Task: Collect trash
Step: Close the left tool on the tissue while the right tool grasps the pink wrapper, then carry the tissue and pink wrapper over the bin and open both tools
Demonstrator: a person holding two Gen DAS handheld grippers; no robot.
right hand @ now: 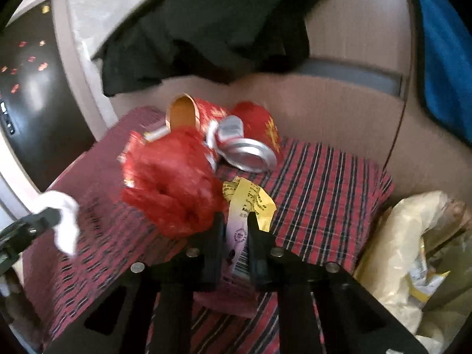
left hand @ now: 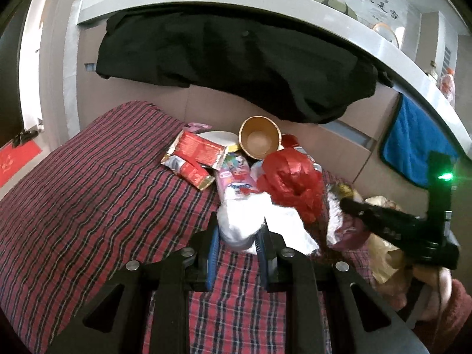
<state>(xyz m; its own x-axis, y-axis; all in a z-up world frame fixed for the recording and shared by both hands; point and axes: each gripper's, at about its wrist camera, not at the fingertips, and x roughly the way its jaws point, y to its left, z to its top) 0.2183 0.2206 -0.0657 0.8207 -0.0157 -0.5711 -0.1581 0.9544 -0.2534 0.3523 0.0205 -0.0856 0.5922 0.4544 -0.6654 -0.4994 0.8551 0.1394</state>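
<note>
My left gripper is shut on a crumpled white tissue at the near edge of a trash pile on a red plaid cloth. The pile holds a red plastic bag, a paper cup on its side, red foil packets and a pink cartoon wrapper. My right gripper is shut on a yellow and lilac wrapper, next to the red bag and a crushed silver can. The right gripper also shows in the left wrist view.
A black garment hangs from the grey ledge behind the pile. A blue towel hangs at the right. A cream plastic bag with trash in it sits open at the right of the cloth.
</note>
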